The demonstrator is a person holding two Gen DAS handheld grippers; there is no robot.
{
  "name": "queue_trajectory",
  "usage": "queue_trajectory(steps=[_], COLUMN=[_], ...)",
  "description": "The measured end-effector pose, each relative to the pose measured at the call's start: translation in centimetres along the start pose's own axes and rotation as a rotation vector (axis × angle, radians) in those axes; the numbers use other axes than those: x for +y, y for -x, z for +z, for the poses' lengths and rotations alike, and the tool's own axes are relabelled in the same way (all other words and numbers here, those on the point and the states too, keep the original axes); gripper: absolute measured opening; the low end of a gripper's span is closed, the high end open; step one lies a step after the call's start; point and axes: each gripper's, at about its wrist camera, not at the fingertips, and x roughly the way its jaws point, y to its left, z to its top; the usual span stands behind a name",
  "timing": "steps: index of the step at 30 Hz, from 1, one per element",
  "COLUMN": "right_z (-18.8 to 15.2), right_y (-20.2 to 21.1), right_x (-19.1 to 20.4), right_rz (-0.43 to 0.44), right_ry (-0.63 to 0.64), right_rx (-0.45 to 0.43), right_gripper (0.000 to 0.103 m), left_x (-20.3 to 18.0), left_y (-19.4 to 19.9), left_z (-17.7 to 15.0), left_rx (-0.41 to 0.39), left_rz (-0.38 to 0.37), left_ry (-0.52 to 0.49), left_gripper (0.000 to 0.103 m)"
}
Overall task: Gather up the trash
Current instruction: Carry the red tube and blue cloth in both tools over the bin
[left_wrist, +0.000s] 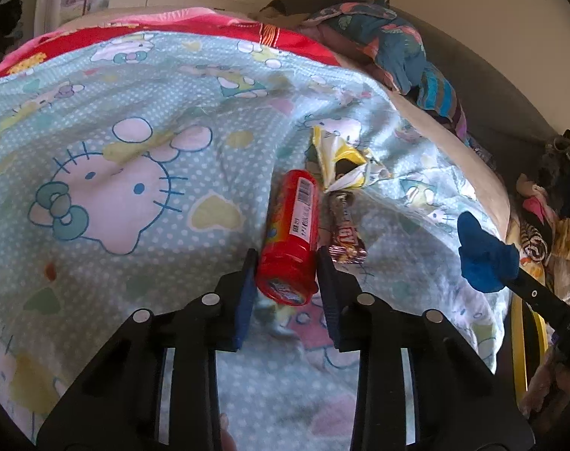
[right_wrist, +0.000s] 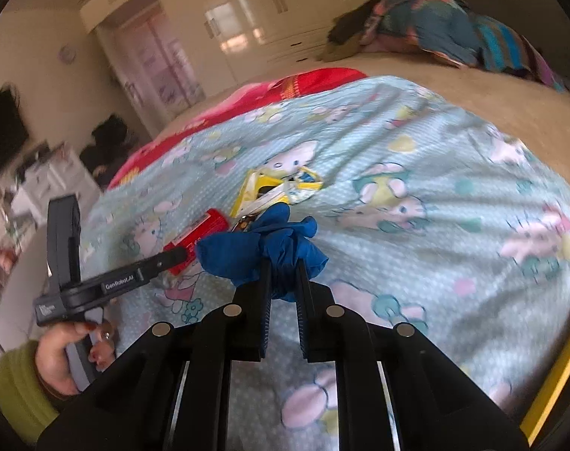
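Observation:
A red snack tube (left_wrist: 290, 236) lies on the Hello Kitty blanket (left_wrist: 134, 143). My left gripper (left_wrist: 286, 259) has its jaws around the tube's near end, with small gaps either side. A brown candy bar wrapper (left_wrist: 345, 229) lies just right of the tube, a crumpled yellow wrapper (left_wrist: 345, 161) beyond it. My right gripper (right_wrist: 285, 267) is shut on a crumpled blue glove (right_wrist: 269, 248), held above the blanket; it shows at the right of the left wrist view (left_wrist: 484, 255). The tube (right_wrist: 206, 233) and yellow wrapper (right_wrist: 277, 188) show behind the glove.
A pile of dark patterned clothes (left_wrist: 390, 41) lies at the bed's far side. Clutter and toys (left_wrist: 548, 218) sit beyond the bed's right edge. A yellow rim (right_wrist: 551, 383) runs along the bed's near right. White wardrobes (right_wrist: 266, 18) stand at the back.

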Motion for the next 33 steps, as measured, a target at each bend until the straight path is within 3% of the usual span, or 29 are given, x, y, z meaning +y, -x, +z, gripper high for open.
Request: queue_trajectory(steps=[7,13,21,33], right_z=[-1.0,-1.1,-1.2,-1.9], right_y=[2.5,4.3,7.0,11.5], right_x=[-0.7,-0.6,-1.2,-4.5], right_rz=[0.002,0.0,-0.024,-0.081], right_ry=[-0.036,-0.029,-0.029,-0.09], right_rx=[-0.023,-0.047,-0.088,-0.152], right_gripper=[0.012,0.012,0.012,0.012], left_x=[-0.9,-2.9,-6.7,-11.5], left_y=[2.7,4.9,8.0,9.4], left_z=[-1.0,-2.1,-1.7,-2.2], left_rx=[-0.03,-0.046,-0.097,-0.106], left_rz=[-0.033,-0.061,-0.146,-0.247], left_ry=[-0.017,-0.096,-0.156,-0.215], left_gripper=[0.024,0.024,0.024,0.024])
